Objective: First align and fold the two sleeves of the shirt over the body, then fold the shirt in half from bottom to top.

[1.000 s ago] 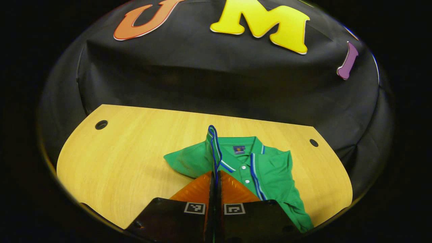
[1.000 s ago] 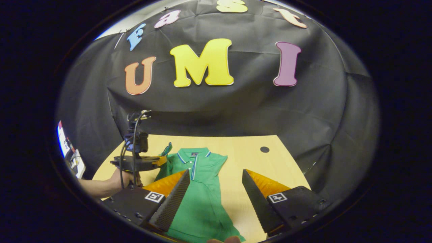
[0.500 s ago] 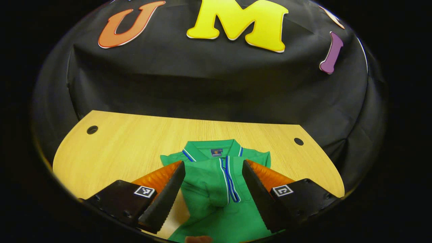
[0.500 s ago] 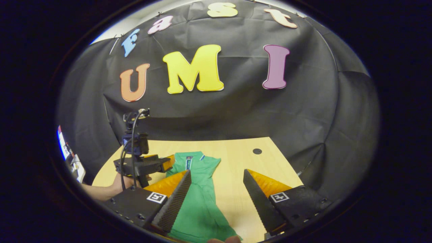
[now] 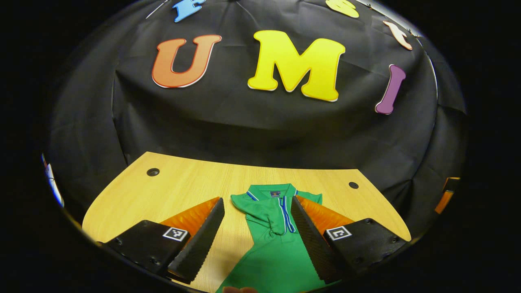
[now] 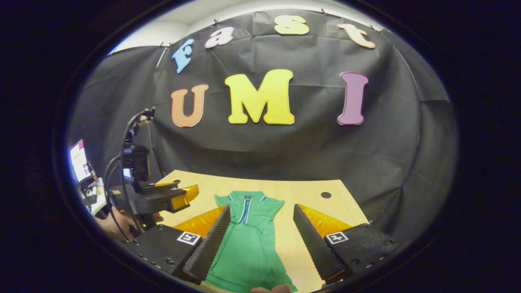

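Note:
A green polo shirt (image 5: 273, 240) with blue-and-white trim lies collar-away on the wooden table (image 5: 183, 183). Its left sleeve (image 5: 255, 208) is folded over the chest next to the placket. In the left gripper view my left gripper (image 5: 257, 234) hangs open above the shirt's chest, holding nothing. In the right gripper view the shirt (image 6: 248, 240) lies lengthwise, its right sleeve (image 6: 276, 204) sticking out to the side. My right gripper (image 6: 260, 240) is open above the shirt's lower body. The left gripper (image 6: 181, 195), held by a hand, shows at the left of that view, lifted off the table.
The table has a cable hole near each back corner (image 5: 153, 171) (image 5: 353, 185). Black cloth wall (image 5: 260, 122) closes the back and sides. A screen and clutter (image 6: 83, 171) sit beyond the table's left edge.
The left gripper let go of the left sleeve, which now lies on the chest, then opened and drew back and upward. The right gripper stayed open and shifted slightly.

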`<state>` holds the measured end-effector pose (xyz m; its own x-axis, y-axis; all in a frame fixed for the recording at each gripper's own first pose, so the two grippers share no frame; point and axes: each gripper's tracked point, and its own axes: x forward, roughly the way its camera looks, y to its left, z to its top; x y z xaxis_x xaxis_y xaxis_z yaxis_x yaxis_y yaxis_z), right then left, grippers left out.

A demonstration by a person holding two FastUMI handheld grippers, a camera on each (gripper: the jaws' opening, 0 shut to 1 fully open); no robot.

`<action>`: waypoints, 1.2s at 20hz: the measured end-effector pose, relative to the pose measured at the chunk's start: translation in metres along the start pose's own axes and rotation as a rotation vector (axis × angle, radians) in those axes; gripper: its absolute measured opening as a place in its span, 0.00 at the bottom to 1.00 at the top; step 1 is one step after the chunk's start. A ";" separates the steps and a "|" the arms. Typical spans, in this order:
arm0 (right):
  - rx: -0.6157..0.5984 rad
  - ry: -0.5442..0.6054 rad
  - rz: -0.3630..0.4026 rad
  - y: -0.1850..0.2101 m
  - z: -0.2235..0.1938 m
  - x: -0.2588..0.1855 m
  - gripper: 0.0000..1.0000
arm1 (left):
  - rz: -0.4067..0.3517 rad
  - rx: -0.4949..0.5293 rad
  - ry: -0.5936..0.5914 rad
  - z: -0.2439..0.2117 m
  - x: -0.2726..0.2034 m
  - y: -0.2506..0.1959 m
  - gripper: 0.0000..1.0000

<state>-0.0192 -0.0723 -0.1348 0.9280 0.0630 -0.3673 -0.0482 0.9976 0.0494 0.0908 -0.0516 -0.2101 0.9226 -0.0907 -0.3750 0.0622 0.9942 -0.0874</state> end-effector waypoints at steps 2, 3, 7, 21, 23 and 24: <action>0.001 -0.007 0.010 0.005 -0.006 -0.006 0.95 | 0.020 0.005 -0.031 0.005 -0.031 0.008 1.00; 0.001 -0.007 0.011 0.007 -0.010 -0.009 0.95 | 0.029 0.010 -0.035 0.003 -0.044 0.011 1.00; -0.021 0.009 -0.007 0.002 -0.030 -0.024 0.95 | 0.021 0.016 -0.022 -0.014 -0.090 0.017 1.00; -0.094 0.430 -0.100 -0.060 -0.251 -0.054 0.96 | -0.074 0.041 0.381 -0.237 -0.149 0.049 1.00; -0.099 0.477 -0.096 -0.065 -0.274 -0.053 0.96 | -0.074 0.040 0.431 -0.258 -0.145 0.057 1.00; -0.099 0.492 -0.096 -0.067 -0.282 -0.050 0.96 | -0.070 0.033 0.454 -0.267 -0.144 0.059 1.00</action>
<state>-0.1670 -0.1344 -0.3818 0.6476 -0.0467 -0.7606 -0.0285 0.9959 -0.0854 -0.1404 0.0052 -0.4074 0.6562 -0.1659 -0.7361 0.1370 0.9855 -0.1000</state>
